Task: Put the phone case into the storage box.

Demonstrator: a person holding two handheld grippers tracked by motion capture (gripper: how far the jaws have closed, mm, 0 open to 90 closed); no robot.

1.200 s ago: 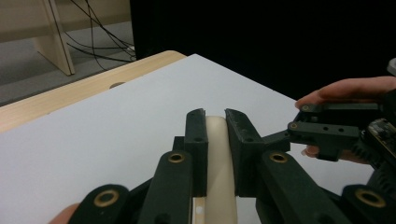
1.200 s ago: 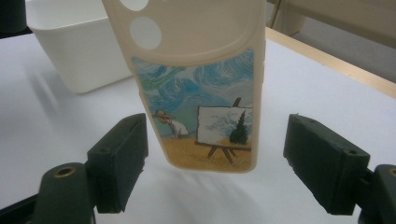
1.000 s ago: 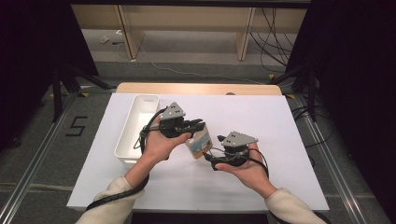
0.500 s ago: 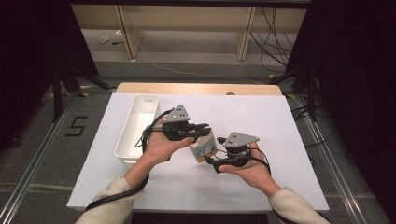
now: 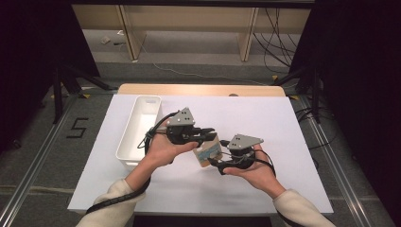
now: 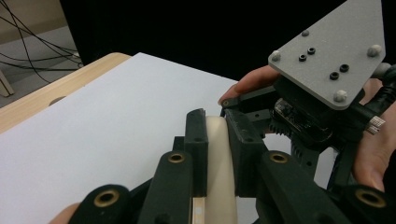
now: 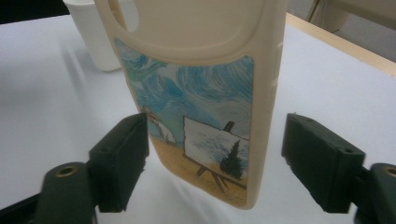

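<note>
Two claws meet over the middle of the white-covered table [image 5: 283,123], each held in one of the person's hands. The left claw [image 5: 208,135] pinches the edge of a phone case [image 5: 209,151]; in the left gripper view its black blocky jaws press on a smooth cream rim [image 6: 219,163] from both sides. The case is held up off the table, just left of the right claw [image 5: 218,158].

In the right gripper view the phone case [image 7: 205,93] stands between the spread jaws of the right claw [image 7: 215,161]. The left jaw looks very close to the case's edge, perhaps touching it, though the angle makes this hard to judge; the right jaw stands clearly apart from it. The case is rubbery-looking cream plastic with rounded corners and a rounded cut-out near its top. Its face carries a painted scene: swirling blue sky, sandy ground, a small figure and an easel with a canvas.

A grey three-cornered plate with small bolts tops the right claw in the left gripper view, with the person's fingers [image 6: 247,84] wrapped behind it.

To the far left on the table lies a long, white, rectangular plastic bin [image 5: 126,142] with rounded corners, well apart from the case. The table's pale wooden edge [image 5: 198,89] shows along the far side, past the white covering.
</note>
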